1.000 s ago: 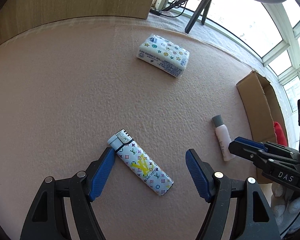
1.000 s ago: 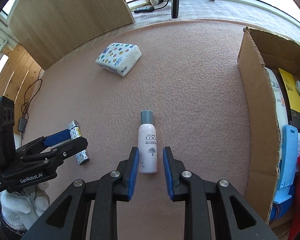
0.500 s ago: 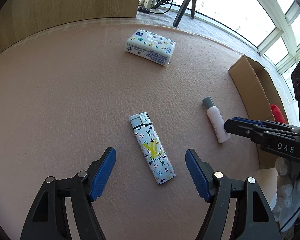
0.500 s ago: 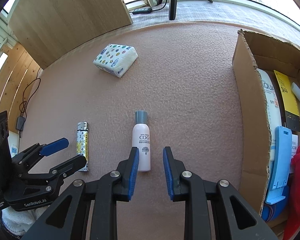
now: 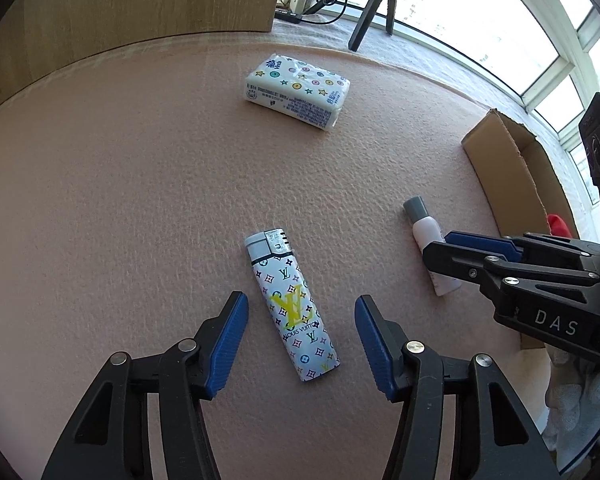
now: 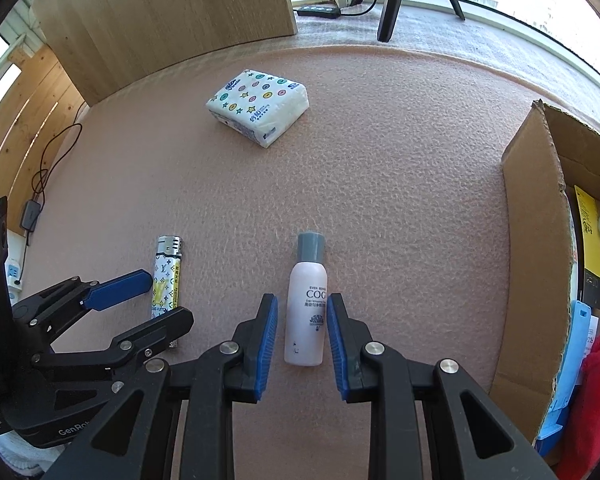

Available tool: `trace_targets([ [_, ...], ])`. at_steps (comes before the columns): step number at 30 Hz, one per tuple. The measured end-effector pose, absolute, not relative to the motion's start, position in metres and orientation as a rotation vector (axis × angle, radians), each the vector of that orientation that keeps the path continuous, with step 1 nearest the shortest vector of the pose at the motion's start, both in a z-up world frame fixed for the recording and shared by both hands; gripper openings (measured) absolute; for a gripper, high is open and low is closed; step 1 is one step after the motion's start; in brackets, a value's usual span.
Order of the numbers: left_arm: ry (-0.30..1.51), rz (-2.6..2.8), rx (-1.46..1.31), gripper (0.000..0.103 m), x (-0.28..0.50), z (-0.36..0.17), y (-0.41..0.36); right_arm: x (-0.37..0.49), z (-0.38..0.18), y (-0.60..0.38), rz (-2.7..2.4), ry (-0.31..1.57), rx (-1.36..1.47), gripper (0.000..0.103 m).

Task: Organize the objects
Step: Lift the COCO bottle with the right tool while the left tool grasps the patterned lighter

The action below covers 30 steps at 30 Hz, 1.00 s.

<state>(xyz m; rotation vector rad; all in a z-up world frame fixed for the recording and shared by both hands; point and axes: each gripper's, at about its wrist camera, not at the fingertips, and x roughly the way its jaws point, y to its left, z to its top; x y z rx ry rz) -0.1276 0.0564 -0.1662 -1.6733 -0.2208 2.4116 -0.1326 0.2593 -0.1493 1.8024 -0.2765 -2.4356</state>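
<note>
A white monogram-print lighter (image 5: 292,304) lies flat on the pink mat, its metal head pointing away. My left gripper (image 5: 300,308) is open, and its blue pads stand either side of the lighter's lower half without touching it. A small pink bottle (image 6: 306,308) with a grey cap lies on the mat. My right gripper (image 6: 302,304) is open just wider than the bottle and straddles its lower body. A patterned tissue pack (image 5: 298,90) lies farther back. The right wrist view also shows the lighter (image 6: 166,276) and left gripper (image 6: 166,298).
An open cardboard box (image 6: 536,240) at the right holds a red cloth, a blue item and a yellow-labelled pack. A wooden board (image 6: 172,12) stands behind the mat. Tripod legs (image 5: 370,12) and cables lie by the window.
The left gripper has swung round, so the lighter now lies between its pads. The right gripper has moved forward, and the bottle's body now sits between its pads.
</note>
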Motion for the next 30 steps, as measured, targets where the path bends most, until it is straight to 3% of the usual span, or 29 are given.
trace_targets([
  [13, -0.125, 2.449, -1.674, 0.033, -0.129, -0.167, 0.051, -0.131, -0.157, 0.265, -2.420, -0.241, 1.832, 0.023],
  [30, -0.105, 2.466, -1.659, 0.025, -0.122, -0.166, 0.051, -0.128, -0.158, 0.255, -2.436, -0.207, 1.813, 0.019],
])
